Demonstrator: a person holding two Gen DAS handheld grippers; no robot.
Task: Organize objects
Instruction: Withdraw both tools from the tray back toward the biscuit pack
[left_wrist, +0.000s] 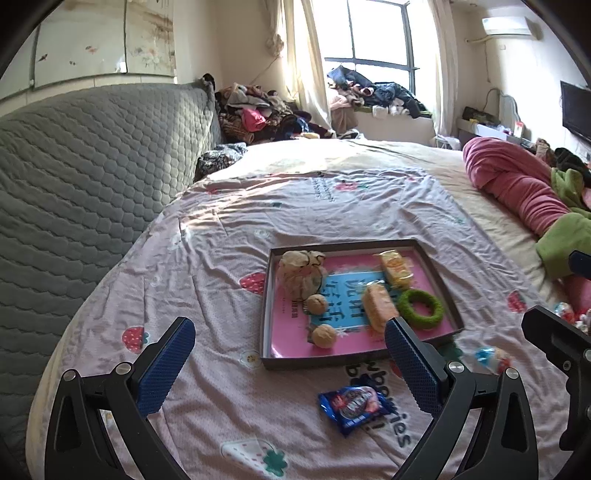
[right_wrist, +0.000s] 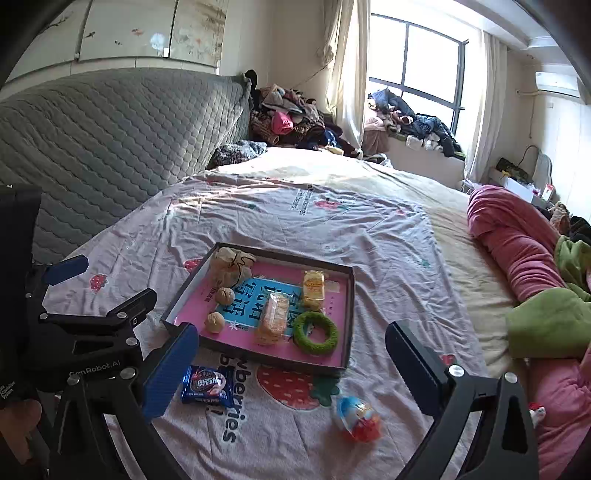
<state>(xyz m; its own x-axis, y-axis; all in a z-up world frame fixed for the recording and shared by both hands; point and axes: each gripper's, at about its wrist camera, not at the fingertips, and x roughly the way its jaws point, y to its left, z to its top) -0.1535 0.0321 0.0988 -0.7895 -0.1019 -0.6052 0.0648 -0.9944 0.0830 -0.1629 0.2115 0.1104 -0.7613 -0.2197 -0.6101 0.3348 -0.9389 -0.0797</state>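
Both the left gripper (left_wrist: 288, 354) and the right gripper (right_wrist: 291, 354) are being held wide open and empty. A shallow dark cardboard tray (right_wrist: 349, 314) of snacks is lying beyond them, a blue biscuit packet (right_wrist: 207, 386) nearer.

Lighting: daylight from far window (left_wrist: 373, 33), glare there, perhaps overexposed. Sunlit patches on bedsheet (left_wrist: 258, 192). Fisheye bending, dark corners.
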